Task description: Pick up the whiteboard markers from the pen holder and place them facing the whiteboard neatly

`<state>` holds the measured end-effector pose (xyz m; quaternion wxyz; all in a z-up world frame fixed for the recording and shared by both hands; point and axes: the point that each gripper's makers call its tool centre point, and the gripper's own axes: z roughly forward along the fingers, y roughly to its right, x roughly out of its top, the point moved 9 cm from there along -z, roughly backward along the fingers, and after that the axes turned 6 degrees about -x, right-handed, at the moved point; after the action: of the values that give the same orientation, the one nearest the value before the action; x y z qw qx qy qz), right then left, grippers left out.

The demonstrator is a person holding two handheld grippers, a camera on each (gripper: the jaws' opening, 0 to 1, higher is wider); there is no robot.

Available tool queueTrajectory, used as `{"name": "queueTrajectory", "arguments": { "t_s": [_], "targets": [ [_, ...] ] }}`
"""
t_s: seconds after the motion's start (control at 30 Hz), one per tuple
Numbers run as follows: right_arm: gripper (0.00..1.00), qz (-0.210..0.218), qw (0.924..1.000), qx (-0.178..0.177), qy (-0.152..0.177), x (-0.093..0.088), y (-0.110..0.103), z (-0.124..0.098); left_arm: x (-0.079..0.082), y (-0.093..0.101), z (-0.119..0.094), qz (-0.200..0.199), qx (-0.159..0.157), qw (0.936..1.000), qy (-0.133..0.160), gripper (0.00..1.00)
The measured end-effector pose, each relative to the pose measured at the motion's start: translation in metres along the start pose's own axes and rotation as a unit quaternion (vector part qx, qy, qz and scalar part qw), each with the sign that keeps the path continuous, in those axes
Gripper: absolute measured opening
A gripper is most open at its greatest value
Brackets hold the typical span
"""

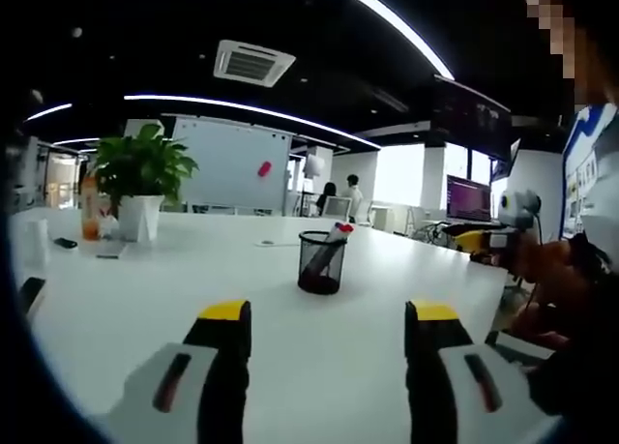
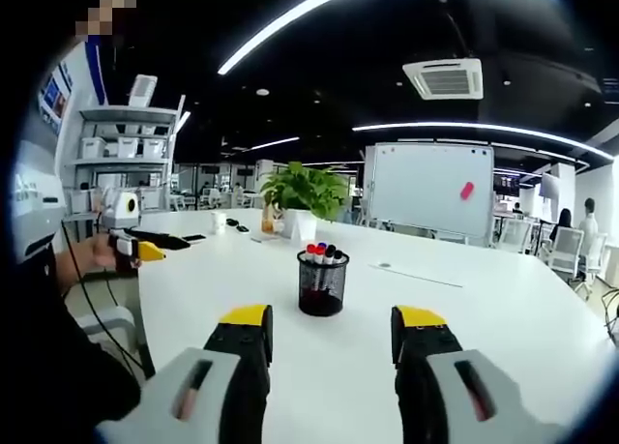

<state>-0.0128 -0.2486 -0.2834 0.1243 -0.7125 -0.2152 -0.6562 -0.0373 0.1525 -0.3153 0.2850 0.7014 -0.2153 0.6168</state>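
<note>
A black mesh pen holder (image 1: pixel 321 262) stands upright on the white table (image 1: pixel 193 299) with whiteboard markers (image 1: pixel 338 233) sticking out of its top. My left gripper (image 1: pixel 329 318) is open, its yellow-tipped jaws spread wide short of the holder, holding nothing. In the right gripper view the same pen holder (image 2: pixel 321 284) shows red, blue and black marker caps (image 2: pixel 321 253). My right gripper (image 2: pixel 333 320) is open too and stays apart from the holder. A whiteboard (image 2: pixel 430 188) with a pink magnet stands beyond the table.
A potted plant (image 1: pixel 140 178) and an orange bottle (image 1: pixel 90 207) stand at the table's far end, with a paper sheet (image 2: pixel 416 273) lying flat. The right gripper (image 1: pixel 493 239) enters at the right, and the left gripper (image 2: pixel 131 241), in a hand, enters at the left. People sit far behind.
</note>
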Motion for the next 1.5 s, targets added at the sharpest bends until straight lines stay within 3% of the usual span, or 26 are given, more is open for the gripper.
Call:
{"name": "queueTrajectory", "arguments": {
  "t_s": [1.5],
  "targets": [
    [0.51, -0.009, 1.0, -0.002, 0.0, 0.008, 0.005, 0.01, -0.004, 0.001, 0.001, -0.009, -0.005, 0.9999, -0.001, 0.64]
  ]
}}
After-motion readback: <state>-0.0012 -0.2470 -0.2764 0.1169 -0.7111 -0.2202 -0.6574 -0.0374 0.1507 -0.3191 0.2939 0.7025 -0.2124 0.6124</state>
